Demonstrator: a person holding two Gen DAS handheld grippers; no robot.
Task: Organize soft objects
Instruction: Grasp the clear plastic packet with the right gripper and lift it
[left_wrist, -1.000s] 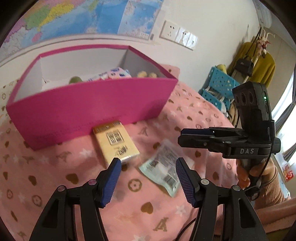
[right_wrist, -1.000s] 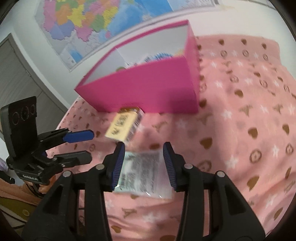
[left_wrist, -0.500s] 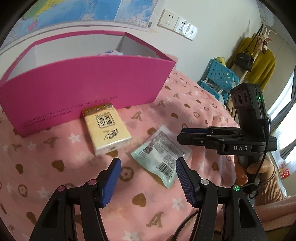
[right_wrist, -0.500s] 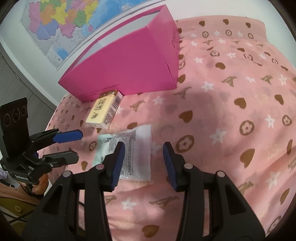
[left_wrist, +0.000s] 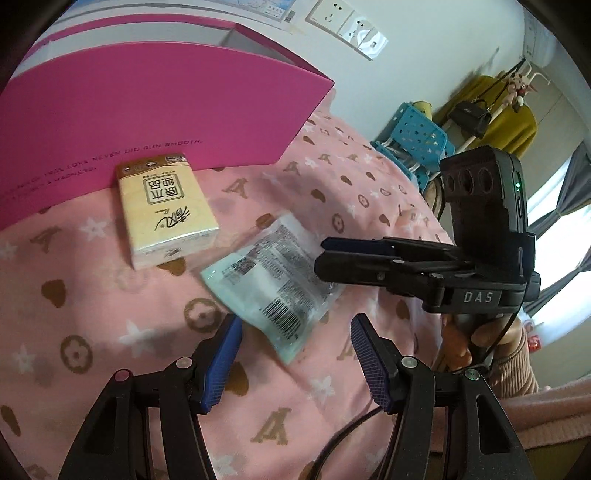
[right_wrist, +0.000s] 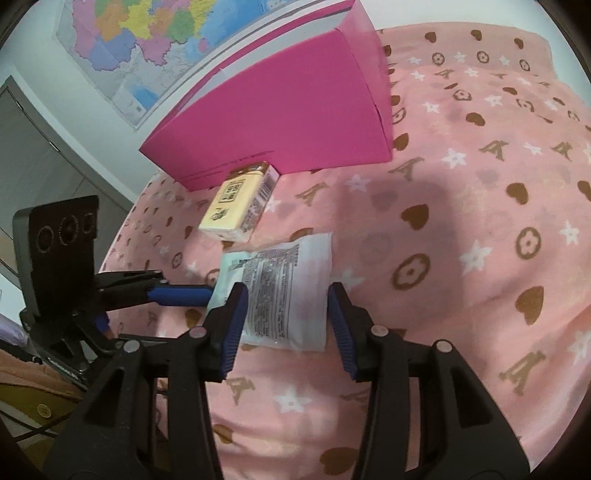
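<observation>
- Pouch (right_wrist: 280, 291) lies flat on the blanket (right_wrist: 480, 206), near the box (right_wrist: 295, 110), just past the tissue pack (right_wrist: 240, 206).
- Right gripper (right_wrist: 284, 325) is spread wide, straddling the pouch's near end, holding nothing.
- Left gripper (left_wrist: 295, 354) gapes empty at the pouch's corner.
- Step looks like reaching; next, lower, pinch, lift into the box.
</observation>
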